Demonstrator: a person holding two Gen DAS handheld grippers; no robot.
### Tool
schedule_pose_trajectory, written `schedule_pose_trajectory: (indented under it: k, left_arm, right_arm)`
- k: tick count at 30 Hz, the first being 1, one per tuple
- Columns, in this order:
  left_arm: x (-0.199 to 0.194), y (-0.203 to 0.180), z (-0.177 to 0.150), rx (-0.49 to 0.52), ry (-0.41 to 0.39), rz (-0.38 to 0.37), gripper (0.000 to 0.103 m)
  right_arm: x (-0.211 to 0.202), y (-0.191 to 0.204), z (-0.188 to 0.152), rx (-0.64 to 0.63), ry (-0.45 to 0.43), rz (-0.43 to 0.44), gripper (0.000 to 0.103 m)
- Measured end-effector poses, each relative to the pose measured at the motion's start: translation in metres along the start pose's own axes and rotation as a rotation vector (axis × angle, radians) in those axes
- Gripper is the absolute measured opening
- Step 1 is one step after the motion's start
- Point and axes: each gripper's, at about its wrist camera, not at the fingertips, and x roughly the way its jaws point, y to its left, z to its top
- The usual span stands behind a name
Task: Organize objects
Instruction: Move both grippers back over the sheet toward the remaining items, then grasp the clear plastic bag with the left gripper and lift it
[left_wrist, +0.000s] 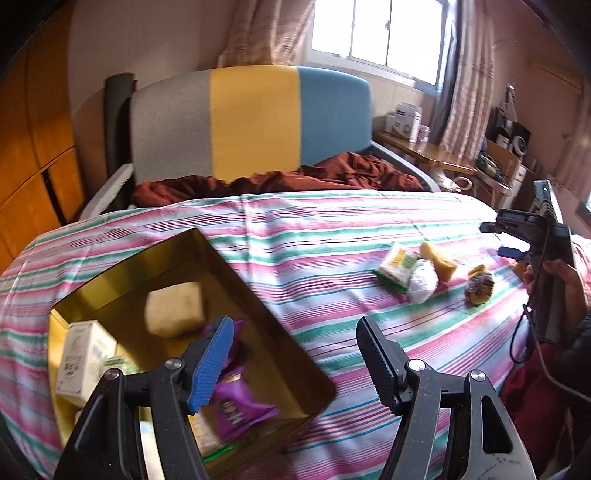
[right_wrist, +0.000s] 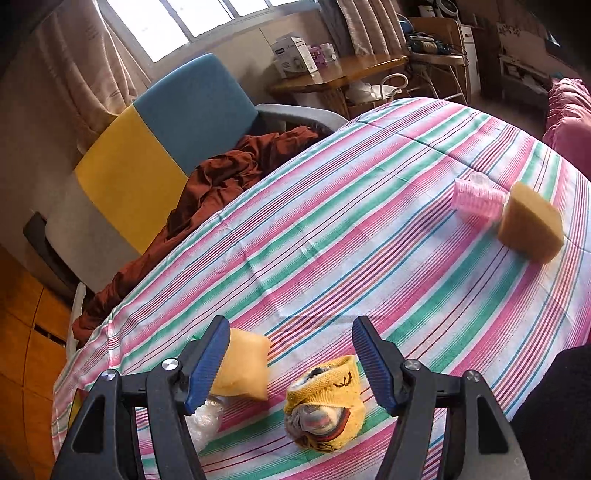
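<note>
Left tongs (left_wrist: 295, 354) stand released over the striped bed cover (left_wrist: 332, 229), nothing between the pads, poised at the near right edge of a gold-lined tin box (left_wrist: 177, 266) that sits open on the bed. Inside the box: a pale sponge block (left_wrist: 173, 308), a purple snack packet (left_wrist: 236, 402), and a white carton (left_wrist: 83, 354) against its left wall — contents partly hidden by the tongs' frame. Further right on the cover lies a loose cluster: a green-and-white packet (left_wrist: 395, 266), a clear plastic-wrapped item (left_wrist: 423, 282) touching it, and an orange sponge (left_wrist: 437, 260) just behind. A rolled yellow sock bundle (left_wrist: 479, 286) lies a little apart to the right. The person's right hand (left_wrist: 554, 280) shows at the far right edge, holding the other device. Right tongs (right_wrist: 291, 363) are likewise released, jaws standing apart above the sock bundle (right_wrist: 325, 402), which lies on the cover between them but is not gripped; whether the pads touch it cannot be told. The orange sponge (right_wrist: 243, 365) sits just beside the left pad, the plastic-wrapped item (right_wrist: 203, 421) below it. Well apart, near the far right of the bed, a pink hair roller (right_wrist: 476, 205) rests against a tan sponge (right_wrist: 528, 225).
</note>
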Motion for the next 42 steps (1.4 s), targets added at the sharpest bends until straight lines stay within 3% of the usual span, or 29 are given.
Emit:
schedule_pose_trajectory:
  k: [10,15,18,24,30,31,32,35,42]
  left_arm:
    - [0.051,-0.078,0.022,0.171,0.041,-0.113,0.069]
    - [0.081,-0.116,0.031,0.282,0.06,-0.192,0.059]
    - [0.102,-0.136,0.036,0.337,0.075,-0.218,0.059]
    - [0.146,-0.167,0.041,0.424,0.122,-0.229,0.059]
    - [0.185,-0.185,0.039,0.496,0.16,-0.194,0.058]
    - [0.191,-0.186,0.038,0.497,0.174,-0.191,0.054]
    - [0.198,-0.187,0.037,0.497,0.19,-0.189,0.04]
    - [0.196,-0.188,0.034,0.503,0.159,-0.185,0.034]
    - [0.152,-0.166,0.008,0.416,0.116,-0.226,0.034]
  right_arm:
    - [0.003,0.004,-0.004,-0.005,0.018,0.044,0.07]
    - [0.003,0.005,-0.005,-0.003,0.028,0.066,0.07]
    - [0.004,0.005,-0.005,0.002,0.033,0.078,0.07]
    - [0.009,-0.004,-0.003,0.052,0.054,0.1,0.07]
    - [0.014,-0.003,-0.003,0.053,0.075,0.111,0.07]
    - [0.014,-0.003,-0.003,0.052,0.077,0.111,0.07]
    - [0.015,-0.003,-0.002,0.052,0.079,0.112,0.07]
    - [0.015,-0.005,-0.002,0.061,0.08,0.108,0.07]
    - [0.017,-0.009,-0.001,0.082,0.089,0.104,0.07]
